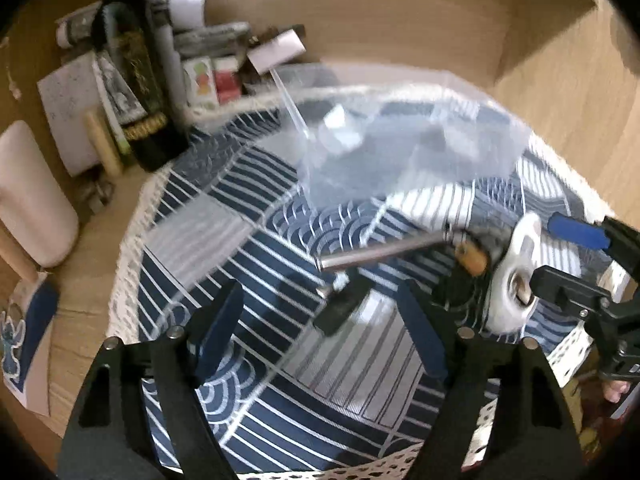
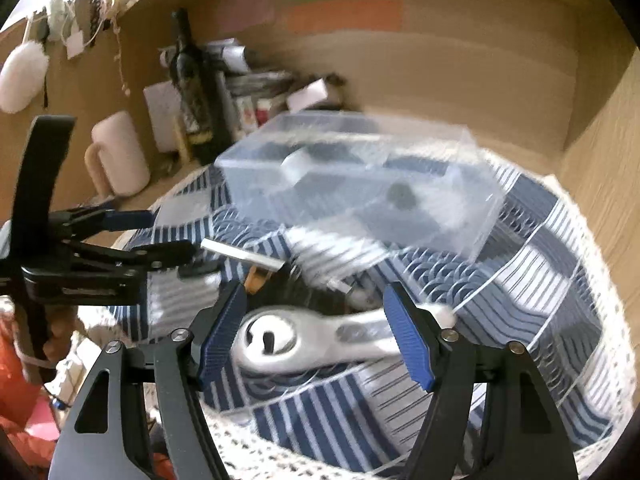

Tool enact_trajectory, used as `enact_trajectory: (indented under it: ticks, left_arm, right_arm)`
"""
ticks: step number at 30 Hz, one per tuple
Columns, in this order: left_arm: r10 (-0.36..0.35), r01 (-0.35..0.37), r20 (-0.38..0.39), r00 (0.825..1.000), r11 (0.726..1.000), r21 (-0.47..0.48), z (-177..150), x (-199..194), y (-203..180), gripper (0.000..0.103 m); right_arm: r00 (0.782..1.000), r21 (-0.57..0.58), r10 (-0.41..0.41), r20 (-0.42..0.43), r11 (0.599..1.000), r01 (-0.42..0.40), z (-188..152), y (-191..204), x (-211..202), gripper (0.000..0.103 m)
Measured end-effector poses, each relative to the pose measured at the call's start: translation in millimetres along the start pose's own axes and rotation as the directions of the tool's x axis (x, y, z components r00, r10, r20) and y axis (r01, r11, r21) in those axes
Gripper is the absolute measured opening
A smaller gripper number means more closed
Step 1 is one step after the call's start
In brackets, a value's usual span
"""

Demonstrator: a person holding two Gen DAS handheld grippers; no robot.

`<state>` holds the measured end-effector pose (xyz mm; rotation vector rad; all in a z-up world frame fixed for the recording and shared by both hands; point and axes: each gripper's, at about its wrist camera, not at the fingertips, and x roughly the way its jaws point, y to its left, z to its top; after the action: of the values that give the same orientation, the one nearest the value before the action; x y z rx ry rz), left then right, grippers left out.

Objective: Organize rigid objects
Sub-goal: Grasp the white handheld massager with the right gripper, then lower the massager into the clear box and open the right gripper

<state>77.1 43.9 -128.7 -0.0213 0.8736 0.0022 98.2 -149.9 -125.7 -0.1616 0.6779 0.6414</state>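
The white tool (image 2: 320,336), a flat metal piece with a round head and a keyhole-shaped hole, lay on the blue-and-white cloth (image 2: 520,272) with its head to the left and its handle running right. The right gripper (image 2: 316,340) sat low over it, jaws spread wide, one blue pad (image 2: 222,336) beside the head and the other over the handle; whether either pad touched the tool could not be told through the blur. In the left wrist view the same tool (image 1: 516,280) stood at the right edge, with the right gripper's black finger (image 1: 560,284) at its head.

The left gripper (image 1: 320,332) hovered over the cloth (image 1: 248,248) near its middle, jaws wide and holding nothing. Just ahead of it lay a steel rod (image 1: 384,254) angled across the cloth, a small black block (image 1: 340,308) under its near end, and a brown cork-like piece (image 1: 472,258) between the rod and the white tool.

Beyond these, a clear plastic box (image 2: 360,176) stood on the far part of the cloth, with blurred small things inside. To the left of the cloth, on the wooden surface (image 1: 92,280), stood a dark bottle (image 1: 136,72), a pale mug (image 2: 118,154), and a clutter of papers and packets (image 1: 208,64) against the back wall.
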Motion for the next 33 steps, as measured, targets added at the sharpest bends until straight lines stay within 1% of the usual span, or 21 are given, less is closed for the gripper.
enact_trajectory:
  ticks: [4,5,6,7,8,9,10,11,12,15,16,19,23,26,33]
  left_arm:
    - [0.004,-0.003,-0.032,0.999,0.999,0.032,-6,14,-8,0.071]
    - [0.001,0.0,-0.039,0.999,0.999,0.034,-7,17,-9,0.067]
    - [-0.001,0.003,-0.041,0.999,0.999,0.039,-7,20,-10,0.066]
    - [-0.001,0.002,-0.03,1.0,0.999,0.04,-7,20,-10,0.065]
    - [-0.007,0.008,-0.028,1.0,0.999,0.04,-6,20,-11,0.059]
    - [-0.01,0.011,-0.023,1.0,0.999,0.039,-5,20,-11,0.049]
    - [-0.012,0.013,-0.017,1.0,0.999,0.044,-5,19,-12,0.042]
    - [-0.011,0.011,-0.014,1.0,0.999,0.051,-5,19,-14,0.032]
    - [-0.011,0.011,-0.01,1.0,0.998,0.055,-5,18,-15,0.029]
    - [-0.001,0.001,0.002,1.0,0.998,0.066,-7,16,-17,0.028]
    - [-0.001,0.001,0.004,1.0,0.998,0.065,-8,15,-17,0.028]
    - [-0.003,0.002,0.016,1.0,0.998,0.059,-9,9,-18,0.027]
    - [-0.003,0.001,0.052,0.999,0.999,0.045,-9,-6,-18,0.027]
    - [0.001,-0.004,0.088,0.996,0.999,0.038,-5,-18,-17,0.027]
    - [0.001,-0.004,0.172,0.985,1.0,0.02,12,-42,-15,0.027]
  right_arm:
    - [0.999,-0.019,0.019,-0.034,1.0,-0.019,-8,9,12,0.068]
    - [0.999,-0.023,0.017,-0.044,1.0,-0.018,-9,11,16,0.068]
    - [0.998,-0.03,0.007,-0.057,1.0,-0.009,-10,12,22,0.069]
    - [0.999,-0.036,-0.002,-0.054,0.999,0.0,-11,13,23,0.07]
    - [0.999,-0.045,-0.013,-0.042,0.999,0.011,-12,14,23,0.07]
    - [0.999,-0.059,-0.023,-0.039,0.998,0.021,-13,16,24,0.071]
    - [0.999,-0.067,-0.03,-0.032,0.997,0.027,-13,17,23,0.07]
    - [0.999,-0.073,-0.034,-0.028,0.997,0.032,-14,18,23,0.07]
    - [0.999,-0.086,-0.037,-0.019,0.996,0.035,-15,19,22,0.067]
    - [0.998,-0.121,-0.055,-0.005,0.991,0.054,-16,24,19,0.061]
    - [0.998,-0.121,-0.058,-0.004,0.991,0.058,-16,24,17,0.061]
    - [0.999,-0.097,-0.049,-0.004,0.994,0.049,-16,19,15,0.061]
    - [0.998,-0.047,-0.057,0.008,0.997,0.057,-14,10,10,0.061]
    - [0.997,-0.024,-0.074,0.037,0.997,0.075,-10,4,2,0.06]
    - [0.984,-0.021,-0.124,0.127,0.992,0.128,8,-4,-21,0.06]
